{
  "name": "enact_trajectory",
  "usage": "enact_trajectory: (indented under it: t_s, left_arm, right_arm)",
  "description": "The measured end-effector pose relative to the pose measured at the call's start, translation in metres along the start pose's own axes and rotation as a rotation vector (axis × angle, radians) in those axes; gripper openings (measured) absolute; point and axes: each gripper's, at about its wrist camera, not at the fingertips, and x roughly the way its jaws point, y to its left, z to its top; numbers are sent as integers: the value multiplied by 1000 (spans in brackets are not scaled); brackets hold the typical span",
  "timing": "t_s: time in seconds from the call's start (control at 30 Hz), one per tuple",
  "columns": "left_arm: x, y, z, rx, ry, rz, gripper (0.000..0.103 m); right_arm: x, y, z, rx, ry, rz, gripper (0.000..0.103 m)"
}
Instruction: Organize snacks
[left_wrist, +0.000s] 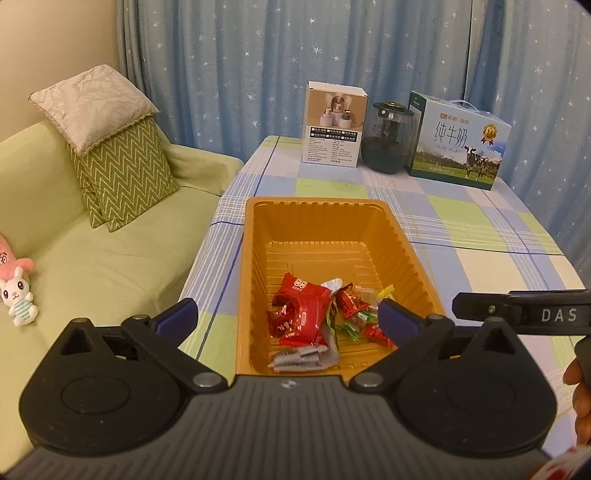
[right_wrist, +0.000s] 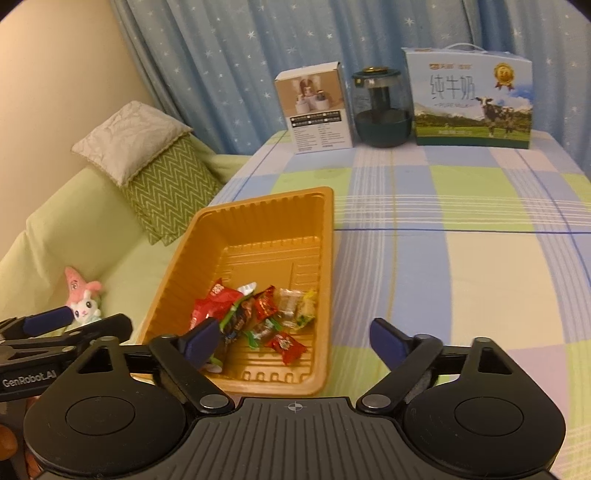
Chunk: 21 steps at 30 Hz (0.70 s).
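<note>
both grippers hang over the tray's near end with nothing between their fingers: left gripper (left_wrist: 286, 314) spread wide, right gripper (right_wrist: 293, 336) likewise wide. snacks (left_wrist: 314, 321) lie heaped in the near half of the orange tray (left_wrist: 258, 229), which sits on the checked tablecloth (left_wrist: 480, 229), well short of the milk box (left_wrist: 458, 142).

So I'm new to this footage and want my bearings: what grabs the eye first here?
The shiny orange plastic tray on the checked blue-green tablecloth, with red-wrapped snacks piled at its near end. Behind it, the milk carton printed with cows stands at the table's far edge against the starry blue curtain. Both open grippers hold nothing.
</note>
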Motion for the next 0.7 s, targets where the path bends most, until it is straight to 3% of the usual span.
enact_trajectory:
  t_s: [0.7]
  left_arm:
    - [-75,-18,-34,-24,46,25,103]
  right_arm:
    - [-71,7,-36,-46,7,-73,92]
